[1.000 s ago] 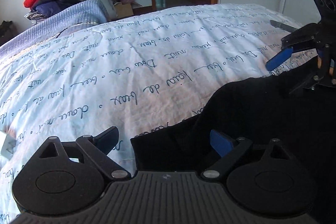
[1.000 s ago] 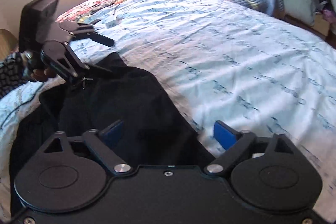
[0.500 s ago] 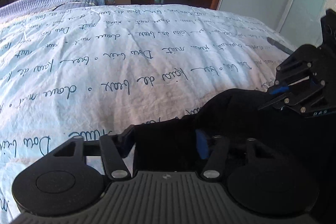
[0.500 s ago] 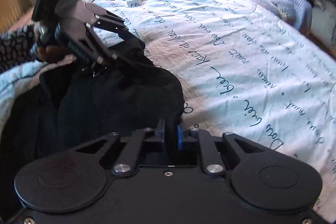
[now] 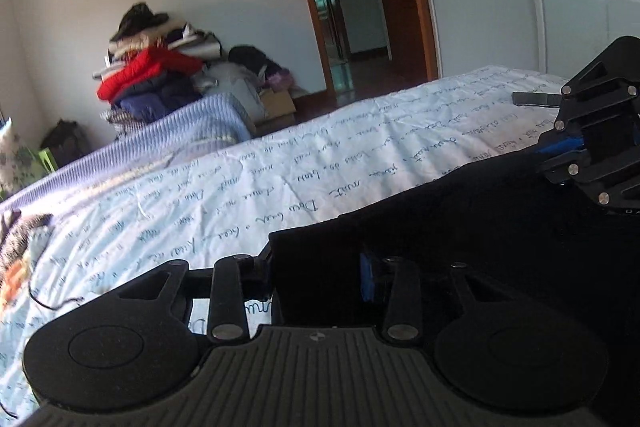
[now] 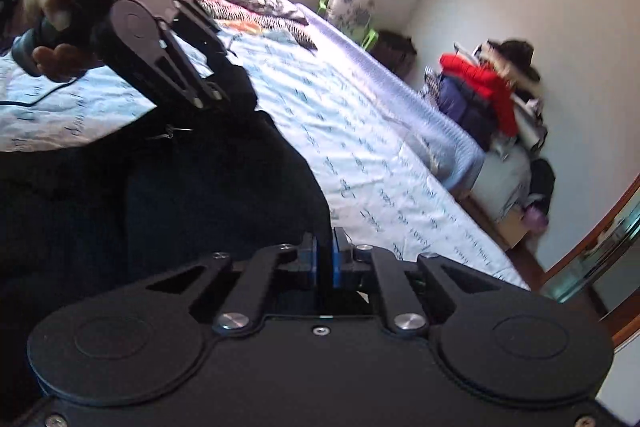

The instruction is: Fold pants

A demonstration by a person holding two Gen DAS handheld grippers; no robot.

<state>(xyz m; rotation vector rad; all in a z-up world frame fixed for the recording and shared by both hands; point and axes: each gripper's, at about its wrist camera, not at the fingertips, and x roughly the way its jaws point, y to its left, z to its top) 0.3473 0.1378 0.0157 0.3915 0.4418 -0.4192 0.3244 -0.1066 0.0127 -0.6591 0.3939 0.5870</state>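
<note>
Both grippers have the pants [image 5: 460, 227] now, and the fabric is coming up off the bed [image 5: 280, 171]. The left gripper [image 5: 316, 267] has just been closing, and its jaws now pinch a thick bunch of the dark cloth at the near left corner; one blue pad [image 5: 366, 281] shows against the black, the other is buried in the fabric. The right gripper [image 6: 325, 259] is pressed nearly together, with a thin edge of the pants caught between its blue pads. In the left wrist view, that right gripper sits at the far right, clamped on the same upper edge of the cloth.

So this looks like the lift-and-carry step of a fold: one edge gripped at two points, with the rest of the pants draped below and toward the near side. The far side of the bed is open, printed sheet; a pile of clothes [image 5: 152, 79] sits well beyond it.

Next up, I'd say, both hands must travel together, keeping the edge taut and level, then lay it down flat before either grip lets go.
</note>
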